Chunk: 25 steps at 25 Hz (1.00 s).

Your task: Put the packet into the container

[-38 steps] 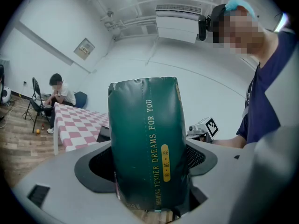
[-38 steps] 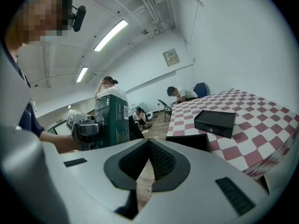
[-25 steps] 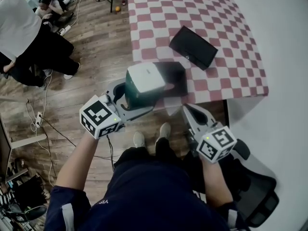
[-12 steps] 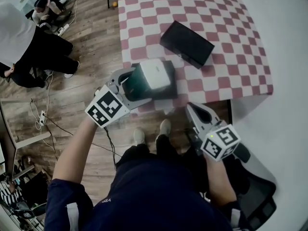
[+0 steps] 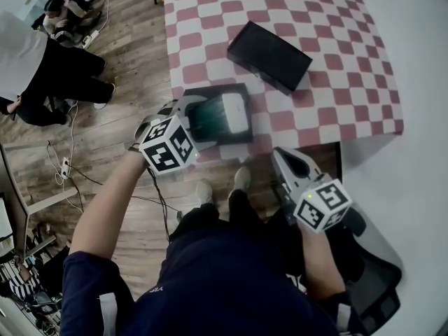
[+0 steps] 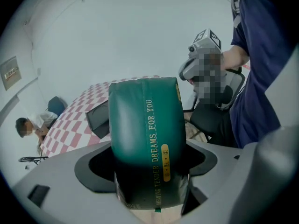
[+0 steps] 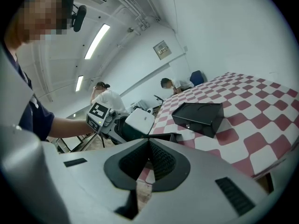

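A dark green packet point(image 5: 210, 117) with a white end point(image 5: 234, 110) is clamped in my left gripper point(image 5: 198, 121), which is shut on it. In the left gripper view the packet point(image 6: 145, 129) fills the space between the jaws. It hangs over the open black container point(image 5: 213, 89) at the table's near edge; whether it touches the bottom is hidden. My right gripper point(image 5: 292, 161) hovers below the table edge, shut and holding nothing. The right gripper view shows the packet's white end point(image 7: 139, 121) and the left gripper's marker cube point(image 7: 98, 111).
A closed black box point(image 5: 269, 56) lies on the red-and-white checked cloth point(image 5: 336, 40) beyond the container. A person in white stands on the wooden floor at the far left point(image 5: 28, 54). A black chair point(image 5: 378, 257) is at my lower right.
My left gripper has carried the packet rightward toward the table, from beside the container to over it. The right gripper has stayed where it was.
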{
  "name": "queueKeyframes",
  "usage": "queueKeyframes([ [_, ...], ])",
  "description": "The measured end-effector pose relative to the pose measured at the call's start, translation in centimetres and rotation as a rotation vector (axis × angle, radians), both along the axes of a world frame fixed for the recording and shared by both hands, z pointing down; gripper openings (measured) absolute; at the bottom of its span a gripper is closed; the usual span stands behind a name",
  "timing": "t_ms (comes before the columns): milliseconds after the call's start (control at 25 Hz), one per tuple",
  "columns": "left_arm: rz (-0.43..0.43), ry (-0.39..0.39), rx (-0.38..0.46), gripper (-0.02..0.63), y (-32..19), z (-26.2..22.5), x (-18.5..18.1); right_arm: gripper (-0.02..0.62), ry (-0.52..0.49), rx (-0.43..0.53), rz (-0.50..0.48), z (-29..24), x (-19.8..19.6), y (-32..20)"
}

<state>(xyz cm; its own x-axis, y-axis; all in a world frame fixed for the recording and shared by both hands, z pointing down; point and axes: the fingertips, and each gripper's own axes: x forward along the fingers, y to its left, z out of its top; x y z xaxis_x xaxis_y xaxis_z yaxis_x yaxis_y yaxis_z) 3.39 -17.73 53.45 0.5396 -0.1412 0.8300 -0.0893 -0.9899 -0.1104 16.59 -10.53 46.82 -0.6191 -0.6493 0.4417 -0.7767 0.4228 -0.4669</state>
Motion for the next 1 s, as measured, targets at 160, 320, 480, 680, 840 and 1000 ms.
queueKeyframes([
  [160, 0.045, -0.109, -0.031, 0.443, 0.4, 2.2, 0.0, 0.017, -0.009, -0.017, 0.011, 0.7, 0.8, 0.1],
  [320, 0.068, -0.191, -0.048, 0.444, 0.7, 3.7, 0.2, 0.017, -0.019, -0.027, 0.018, 1.3, 1.7, 0.1],
  [480, 0.096, -0.283, -0.062, 0.444, 1.0, 4.8, 0.0, 0.017, -0.03, -0.037, 0.03, 1.8, 2.2, 0.4],
  [680, 0.112, -0.363, -0.088, 0.445, 1.2, 5.8, 0.2, 0.017, -0.047, -0.058, 0.034, 2.7, 2.8, 0.7],
  [840, 0.111, -0.432, -0.074, 0.445, 0.6, 6.5, -0.1, 0.017, -0.052, -0.063, 0.039, 3.2, 3.2, 0.8],
  [1000, 0.126, -0.465, -0.073, 0.445, 0.7, 6.7, -0.1, 0.017, -0.054, -0.069, 0.045, 3.2, 3.6, 1.0],
])
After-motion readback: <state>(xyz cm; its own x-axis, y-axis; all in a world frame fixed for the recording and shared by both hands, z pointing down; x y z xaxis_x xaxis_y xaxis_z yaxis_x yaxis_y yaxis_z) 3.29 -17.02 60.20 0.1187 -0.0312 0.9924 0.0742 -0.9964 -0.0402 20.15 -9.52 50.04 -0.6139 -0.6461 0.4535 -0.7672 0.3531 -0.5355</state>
